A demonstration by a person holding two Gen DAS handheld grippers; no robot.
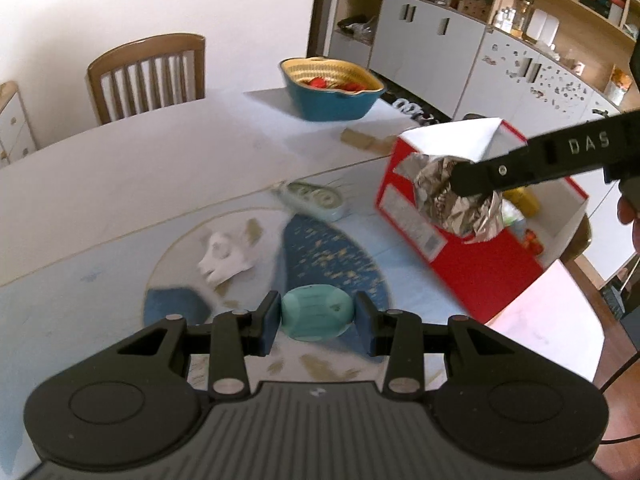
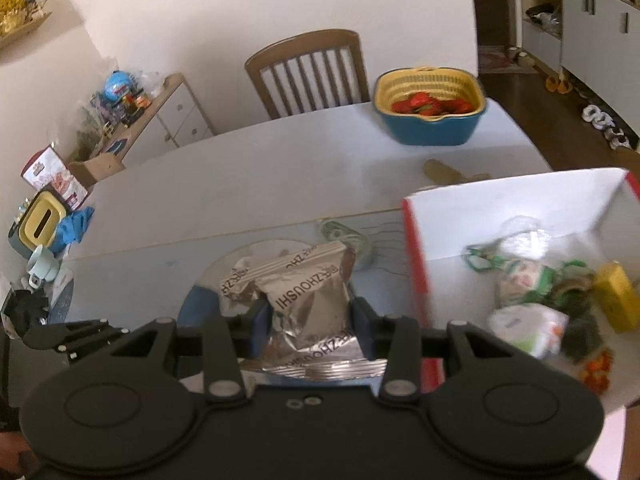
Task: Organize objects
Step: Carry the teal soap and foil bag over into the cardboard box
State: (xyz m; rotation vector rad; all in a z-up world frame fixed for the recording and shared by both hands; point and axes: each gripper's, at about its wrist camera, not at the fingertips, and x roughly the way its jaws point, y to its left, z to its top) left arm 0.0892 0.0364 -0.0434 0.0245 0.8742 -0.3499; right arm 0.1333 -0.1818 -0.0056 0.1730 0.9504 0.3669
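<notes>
My left gripper (image 1: 318, 315) is shut on a teal oval packet (image 1: 310, 322), held a little above the patterned table mat (image 1: 332, 256). My right gripper (image 2: 312, 318) is shut on a crumpled silver foil packet (image 2: 310, 300) with printed lettering. In the left wrist view that foil packet (image 1: 452, 204) hangs at the near edge of an open red box (image 1: 480, 276), with the right gripper (image 1: 460, 186) reaching in from the right. The red box (image 2: 500, 208) has a white inside and holds several wrapped items and a yellow carton (image 2: 616, 296). The left gripper (image 2: 68, 338) shows at the lower left.
A white crumpled item (image 1: 228, 258) and a green tape dispenser (image 1: 316, 198) lie on the mat. A blue basket (image 1: 332, 100) with red things stands at the table's far end, near a wooden chair (image 1: 148, 72). Shelves and cabinets (image 1: 500, 40) line the right wall.
</notes>
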